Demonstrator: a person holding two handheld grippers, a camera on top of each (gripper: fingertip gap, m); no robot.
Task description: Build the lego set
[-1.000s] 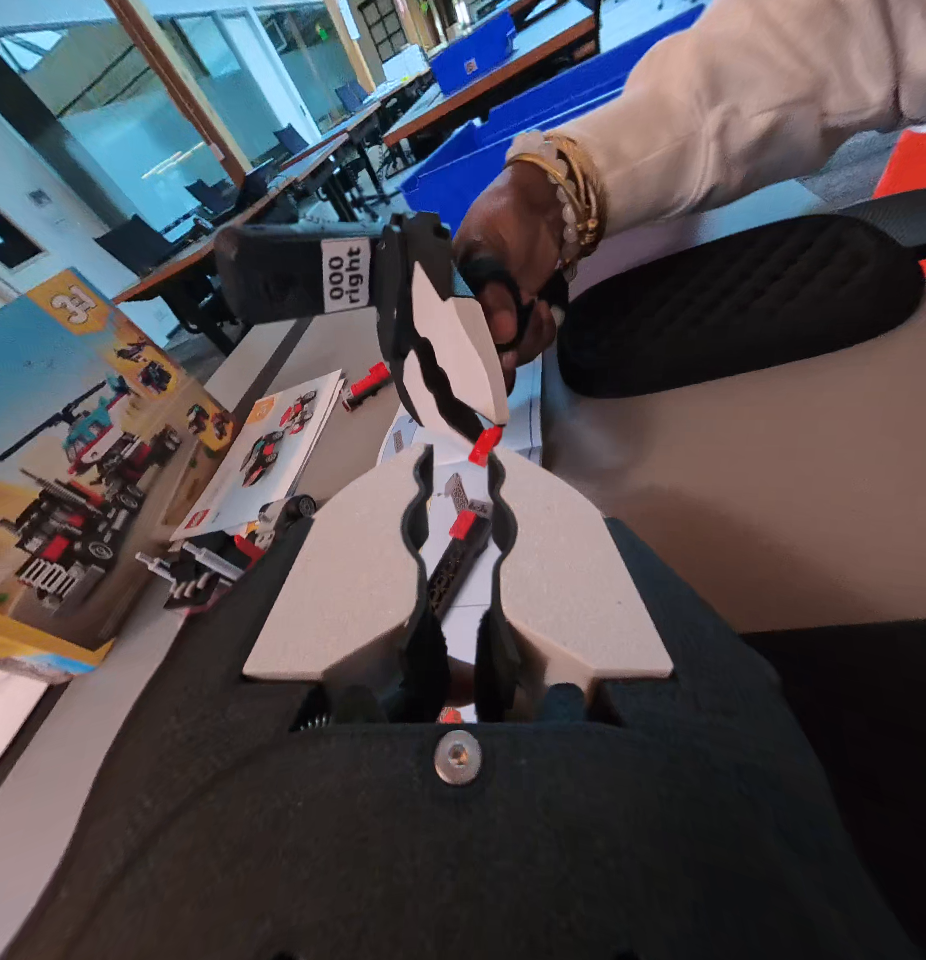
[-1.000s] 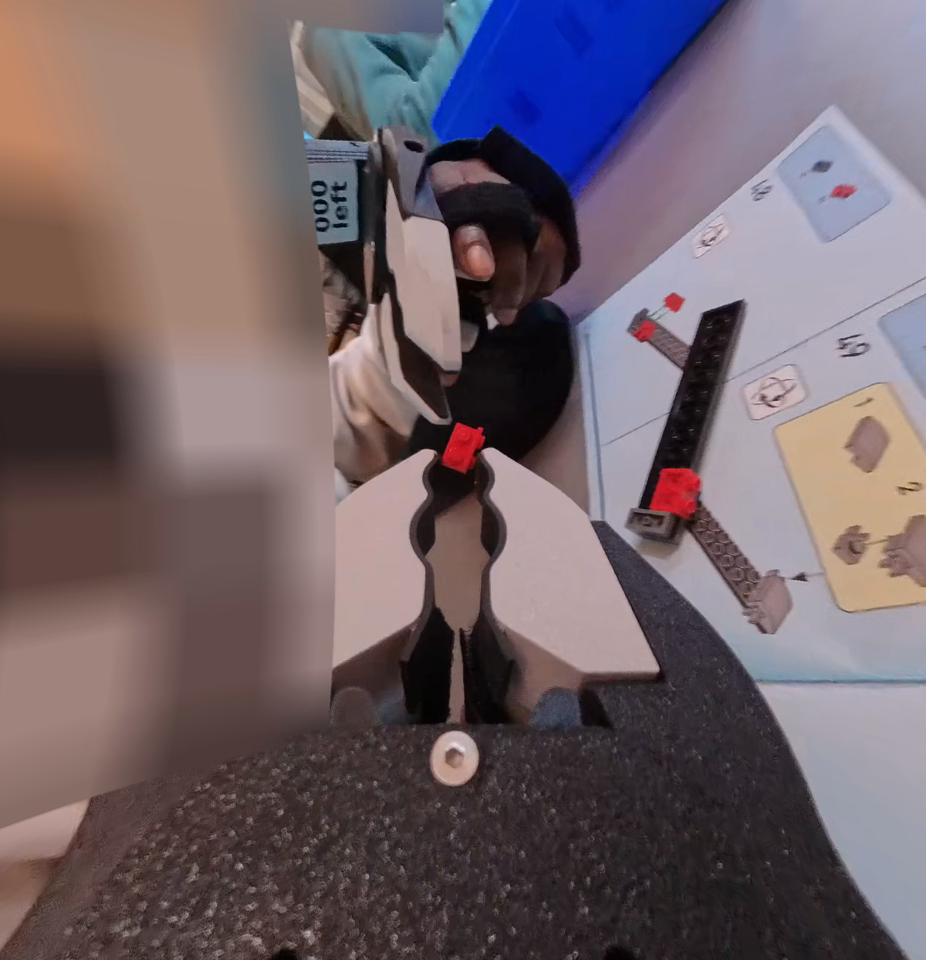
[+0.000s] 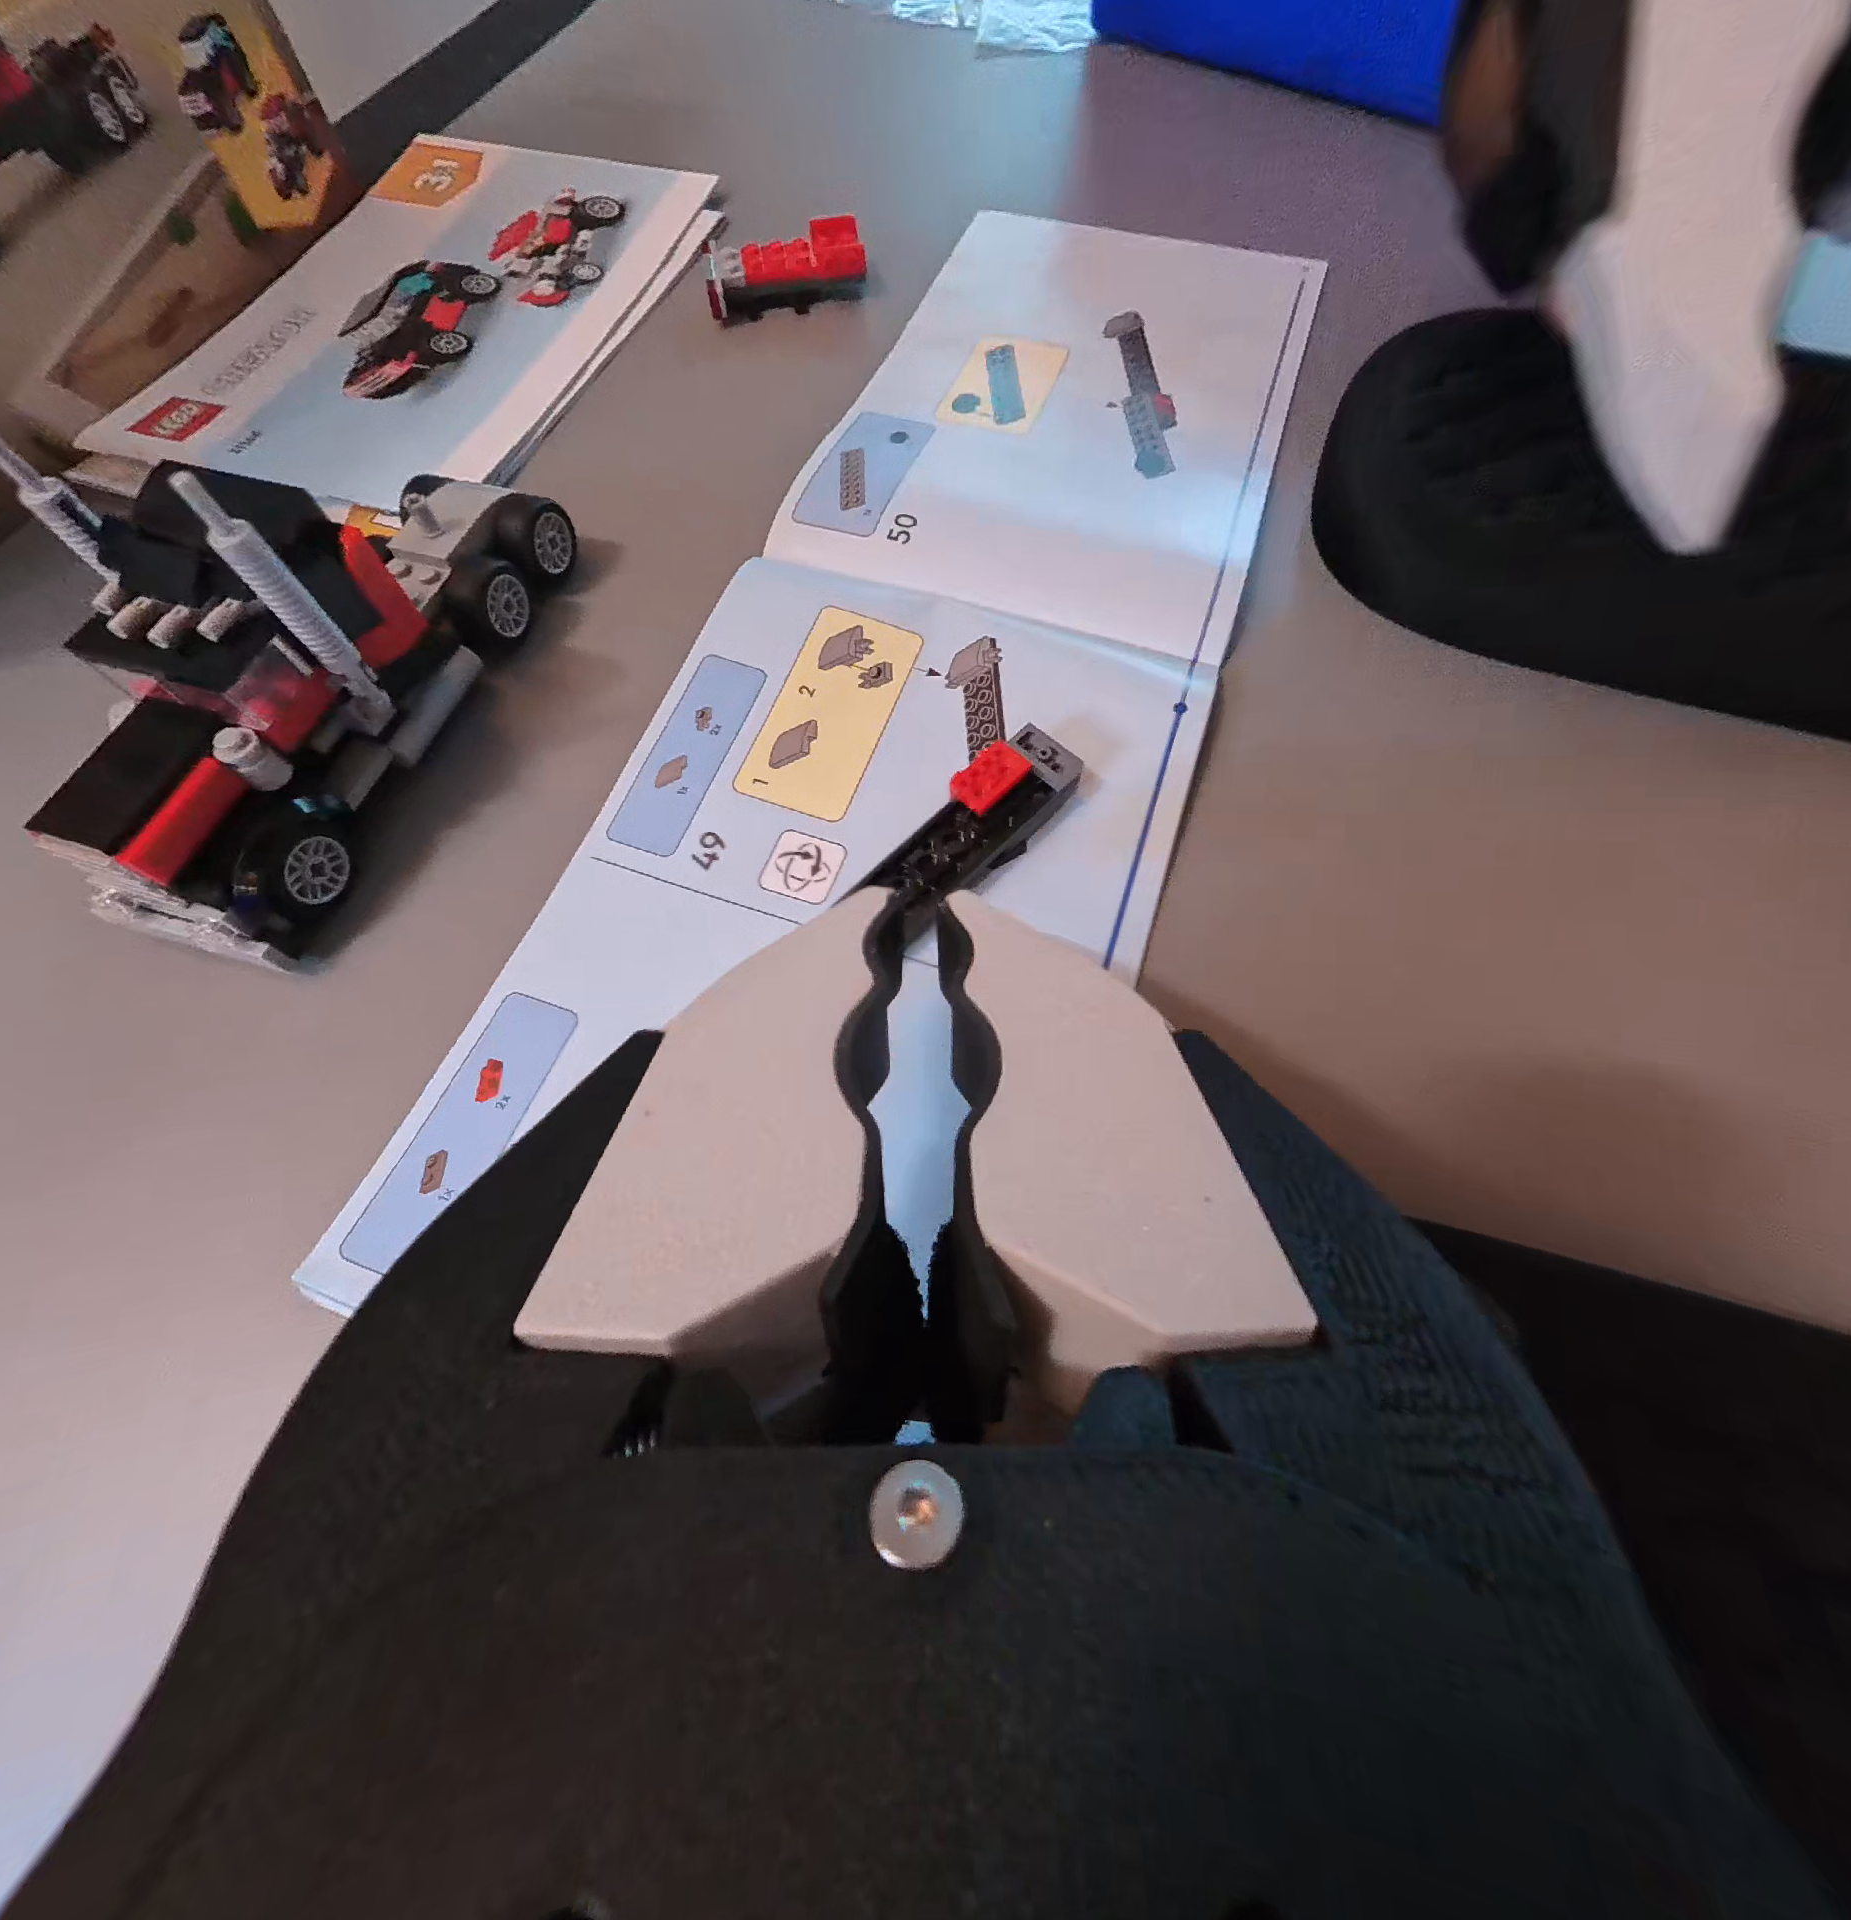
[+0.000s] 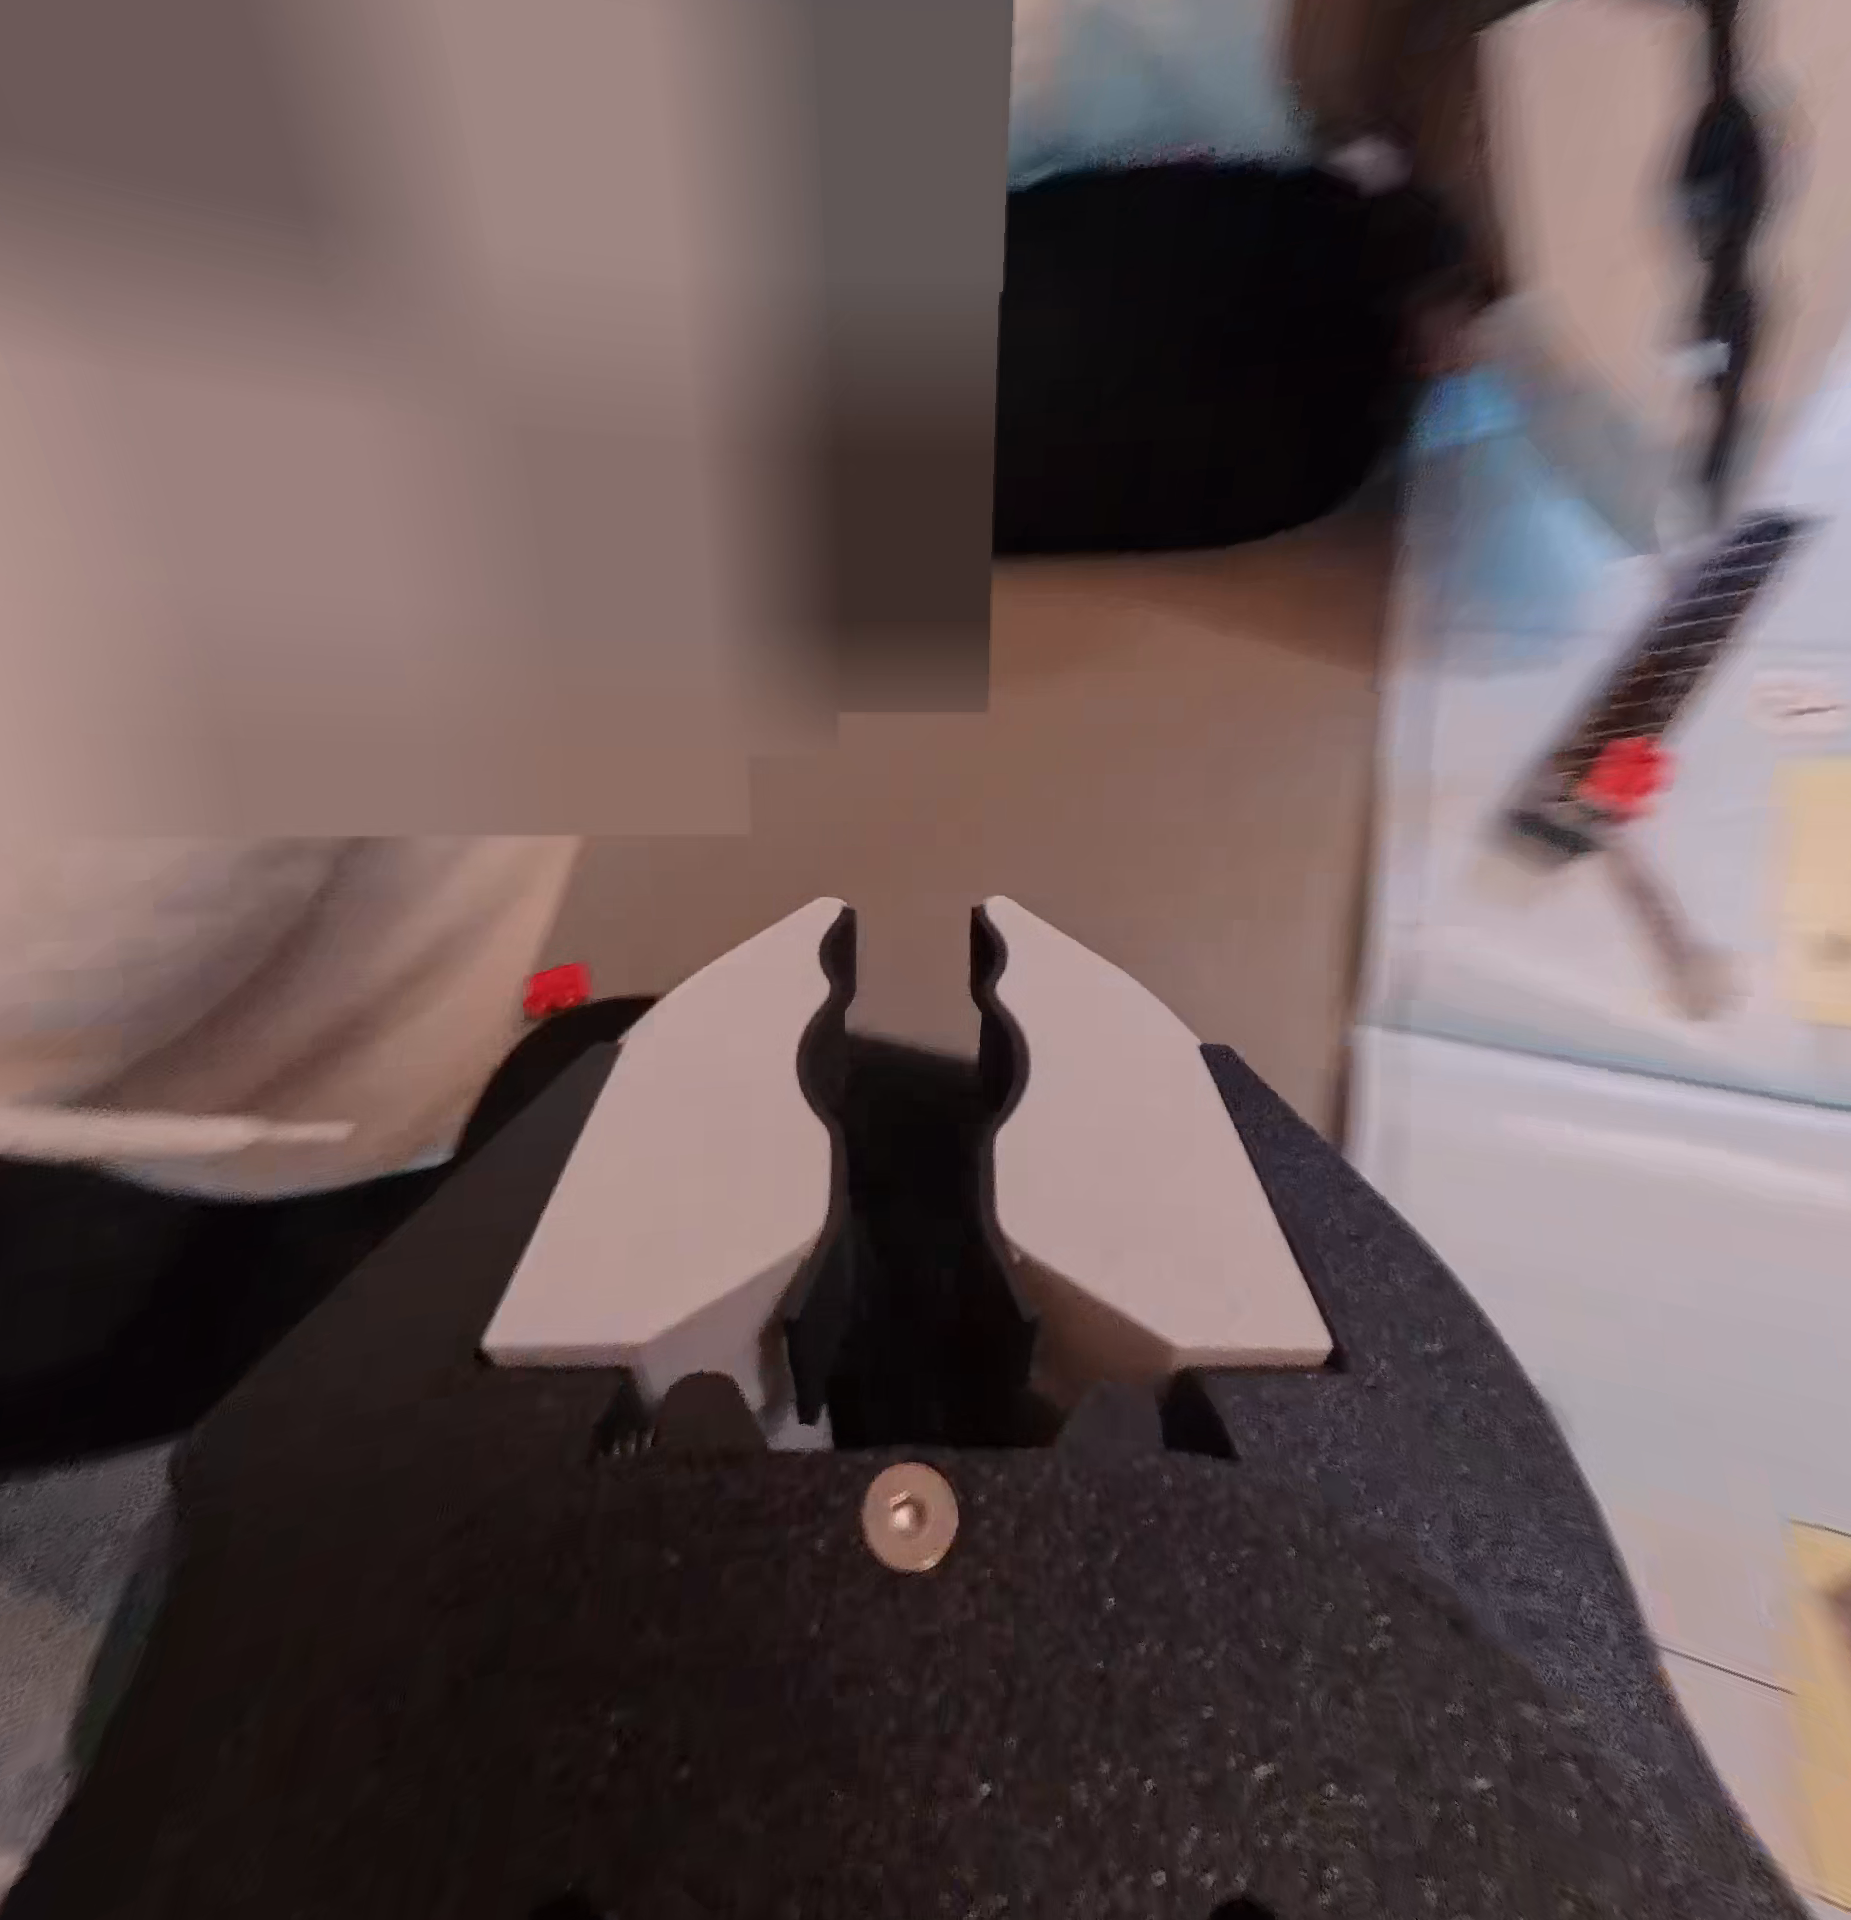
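A long black plate (image 3: 962, 831) lies on the open instruction booklet (image 3: 1056, 499). It carries a red brick (image 3: 988, 774) and a grey piece (image 3: 1046, 753) at its far end. My left gripper (image 3: 916, 909) is shut on the plate's near end. My right gripper (image 4: 913, 914) is open and empty, and shows as a blur at the top right of the left wrist view (image 3: 1679, 312). A small loose red brick (image 4: 557, 987) sits left of its fingers, by a black pad. The plate (image 4: 1669, 675) appears blurred at the right.
A built black and red truck (image 3: 277, 707) stands left of the booklet. A small red assembly (image 3: 786, 270), closed manuals (image 3: 401, 312) and the set's box (image 3: 256, 125) lie farther back. A black chair armrest (image 3: 1575, 540) juts in at the right, with a blue bin (image 3: 1264, 42) behind. My hands' fingertips stand some 15 cm from each other. The small red assembly (image 3: 786, 270) is about 25 cm from both grippers' fingertips.
My right gripper has opened and no longer holds the small red brick; it has swung away. My left gripper has dropped toward the table and closed on the black plate's end.
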